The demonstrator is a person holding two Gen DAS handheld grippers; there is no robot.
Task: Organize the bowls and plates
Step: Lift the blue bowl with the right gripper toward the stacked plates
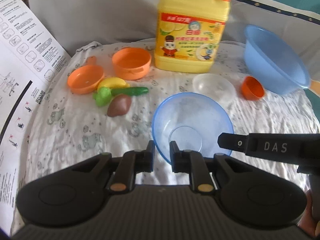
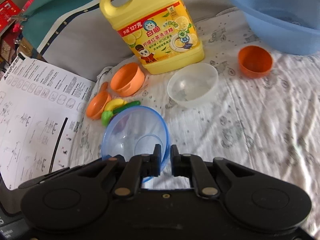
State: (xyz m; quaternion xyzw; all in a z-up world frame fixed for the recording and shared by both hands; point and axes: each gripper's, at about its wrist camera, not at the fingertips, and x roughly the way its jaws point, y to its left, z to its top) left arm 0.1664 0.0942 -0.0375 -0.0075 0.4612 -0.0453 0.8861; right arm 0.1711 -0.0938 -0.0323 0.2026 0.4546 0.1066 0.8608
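Note:
A translucent blue bowl [image 1: 190, 120] hangs tilted just above the patterned cloth, held from two sides. My left gripper [image 1: 162, 147] is shut on its near rim. My right gripper [image 1: 224, 142] comes in from the right and pinches the opposite rim. In the right wrist view the blue bowl [image 2: 128, 136] tips to the left, with its rim clamped in my right gripper [image 2: 166, 150]. A clear plastic bowl [image 1: 214, 87] [image 2: 193, 84] stands just beyond. A small orange bowl [image 1: 252, 88] [image 2: 255, 62] lies tilted beside a large blue basin [image 1: 274, 60] [image 2: 280, 20].
A yellow detergent jug [image 1: 190, 30] [image 2: 152, 30] stands at the back. Left of it are an orange round container [image 1: 131, 63], an orange toy pan [image 1: 85, 79] and several toy foods [image 1: 118, 94]. A printed instruction sheet [image 1: 20, 60] [image 2: 30, 110] covers the left edge.

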